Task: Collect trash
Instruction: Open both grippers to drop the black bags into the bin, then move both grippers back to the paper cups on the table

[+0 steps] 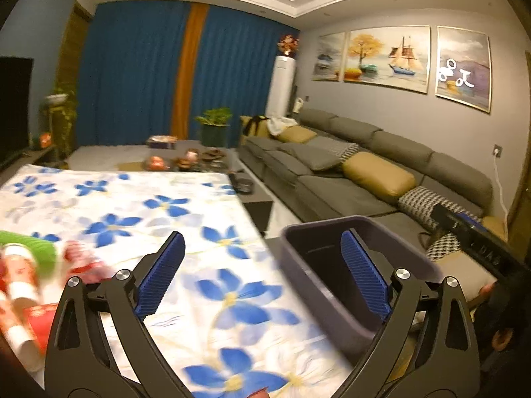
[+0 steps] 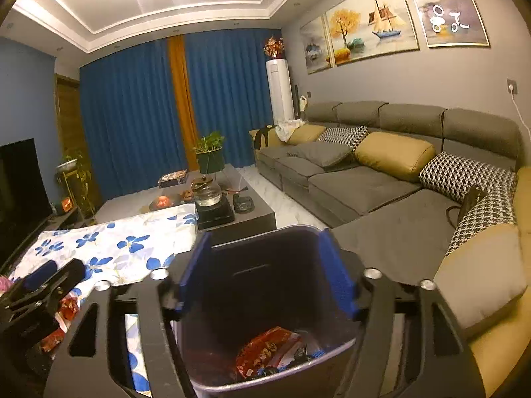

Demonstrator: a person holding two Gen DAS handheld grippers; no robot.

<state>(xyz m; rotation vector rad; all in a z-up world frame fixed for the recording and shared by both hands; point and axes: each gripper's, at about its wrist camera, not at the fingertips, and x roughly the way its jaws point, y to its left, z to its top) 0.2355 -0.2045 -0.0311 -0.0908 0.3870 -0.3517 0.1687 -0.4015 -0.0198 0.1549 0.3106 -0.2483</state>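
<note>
A dark purple trash bin [image 1: 308, 265] stands just off the right edge of the table, which is covered by a blue-flowered cloth [image 1: 139, 219]. Seen through the right wrist camera, the bin [image 2: 262, 295] holds a red wrapper [image 2: 265, 348] and other scraps at its bottom. My right gripper [image 2: 265, 242] hangs open over the bin's mouth, with nothing between its fingers. My left gripper [image 1: 262, 245] is open wide and empty above the cloth's right edge. Red-and-white wrappers [image 1: 20, 282] and a green piece [image 1: 36, 245] lie blurred on the cloth at the left.
A grey sofa [image 1: 348, 179] with yellow and checked cushions runs along the right wall. Beyond the cloth, a dark coffee table [image 2: 245, 212] carries a glass kettle [image 2: 207, 195], a tea set and a fruit bowl. A television [image 1: 13, 109] stands at far left.
</note>
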